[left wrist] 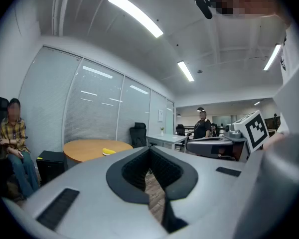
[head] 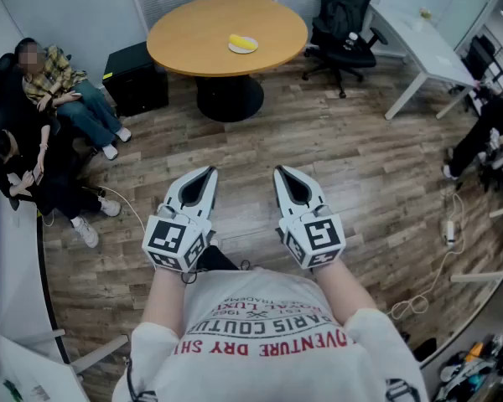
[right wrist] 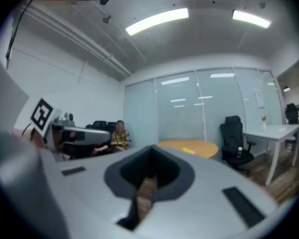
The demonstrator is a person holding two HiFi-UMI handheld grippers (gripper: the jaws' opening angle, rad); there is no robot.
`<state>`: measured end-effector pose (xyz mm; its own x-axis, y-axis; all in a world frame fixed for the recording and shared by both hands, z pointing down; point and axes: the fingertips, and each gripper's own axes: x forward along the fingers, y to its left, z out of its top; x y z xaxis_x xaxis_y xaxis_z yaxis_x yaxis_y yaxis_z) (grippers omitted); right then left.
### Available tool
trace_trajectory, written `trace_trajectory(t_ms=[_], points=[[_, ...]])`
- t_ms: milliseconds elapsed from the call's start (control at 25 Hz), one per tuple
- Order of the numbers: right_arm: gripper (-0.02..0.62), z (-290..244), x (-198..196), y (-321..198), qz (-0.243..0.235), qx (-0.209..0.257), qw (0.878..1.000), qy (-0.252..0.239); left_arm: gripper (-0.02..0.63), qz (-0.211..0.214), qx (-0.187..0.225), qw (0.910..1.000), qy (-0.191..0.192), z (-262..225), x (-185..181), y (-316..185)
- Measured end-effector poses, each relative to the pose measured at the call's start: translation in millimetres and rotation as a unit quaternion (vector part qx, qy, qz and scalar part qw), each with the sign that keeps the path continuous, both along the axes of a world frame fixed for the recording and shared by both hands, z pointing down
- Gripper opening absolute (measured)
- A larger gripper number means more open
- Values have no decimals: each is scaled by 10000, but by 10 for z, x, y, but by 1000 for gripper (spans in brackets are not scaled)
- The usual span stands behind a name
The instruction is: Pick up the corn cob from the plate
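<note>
The yellow corn cob (head: 244, 42) lies on a small white plate (head: 233, 48) on the round wooden table (head: 193, 32), far ahead across the floor. Both gripper views show it as a small yellow shape, the corn cob (left wrist: 108, 152) to the left of the jaws and the corn cob (right wrist: 188, 151) on the table (right wrist: 204, 147) to their right. My left gripper (head: 208, 172) and right gripper (head: 282, 172) are held level side by side at waist height, well short of the table. Both are shut with nothing held; only floor shows through the hollow between the jaws.
A black office chair (head: 344, 23) stands right of the table, a white desk (head: 427, 44) beyond it. A black box (head: 136, 78) sits left of the table. Two people (head: 59, 90) sit at the left wall. A cable and power strip (head: 449, 229) lie on the wooden floor at right.
</note>
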<state>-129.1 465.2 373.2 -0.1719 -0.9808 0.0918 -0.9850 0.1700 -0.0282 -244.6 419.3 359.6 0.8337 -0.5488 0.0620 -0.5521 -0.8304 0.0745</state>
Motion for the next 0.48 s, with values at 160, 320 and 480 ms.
trace_trajectory(t_ms=[160, 320, 480], points=[[29, 4, 51, 19, -34, -20, 10000, -21, 32, 13, -64, 10000, 1, 1, 76, 17], [29, 41, 87, 33, -20, -46, 9999, -95, 32, 30, -76, 10000, -35, 6, 134, 21], [29, 90, 131, 39, 0, -37, 9999, -122, 32, 44, -109, 9999, -15, 31, 191, 28]])
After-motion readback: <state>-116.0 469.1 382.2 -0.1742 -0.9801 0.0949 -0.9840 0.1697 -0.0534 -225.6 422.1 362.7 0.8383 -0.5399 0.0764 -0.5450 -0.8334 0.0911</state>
